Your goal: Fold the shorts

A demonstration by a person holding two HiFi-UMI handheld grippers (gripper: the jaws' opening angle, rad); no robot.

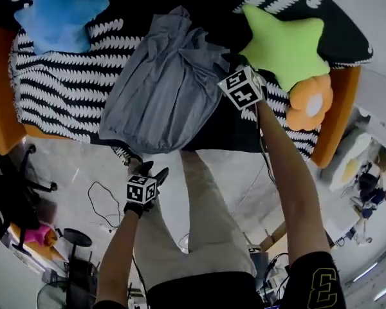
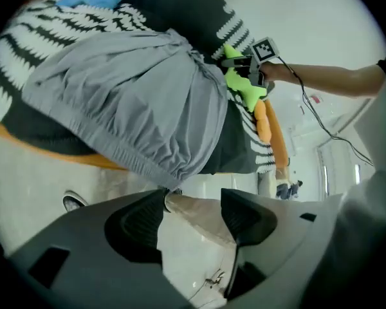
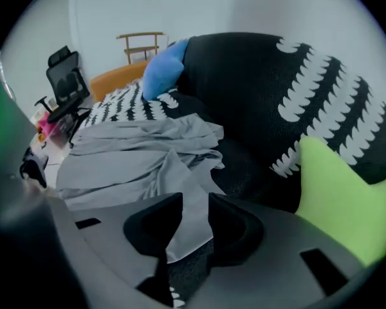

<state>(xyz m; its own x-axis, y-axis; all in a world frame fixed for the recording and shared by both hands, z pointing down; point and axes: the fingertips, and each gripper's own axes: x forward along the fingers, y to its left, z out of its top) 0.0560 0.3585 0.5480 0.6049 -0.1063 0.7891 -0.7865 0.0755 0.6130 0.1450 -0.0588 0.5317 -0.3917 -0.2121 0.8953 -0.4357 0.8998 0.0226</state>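
Note:
Grey shorts [image 1: 164,82] lie crumpled on a black-and-white patterned sofa [image 1: 58,89], with the gathered waistband [image 2: 148,154] at the sofa's front edge. My left gripper [image 1: 153,170] is off the sofa, over the floor just below that waistband. Its jaws [image 2: 193,201] stand wide open with nothing between them. My right gripper [image 1: 233,66] hovers at the shorts' far right end beside the green pillow. In the right gripper view its jaws [image 3: 195,201] stand a little apart over a loose flap of the shorts [image 3: 135,153], which lies on the seat beneath them; the pads do not press it.
A blue star pillow [image 1: 58,15] sits at the back left of the sofa. A green star pillow [image 1: 286,44] and an orange flower pillow [image 1: 309,105] sit at the right. A person's beige trouser legs [image 1: 206,224] and cables [image 1: 103,198] are in front; an office chair [image 3: 67,82] stands to the side.

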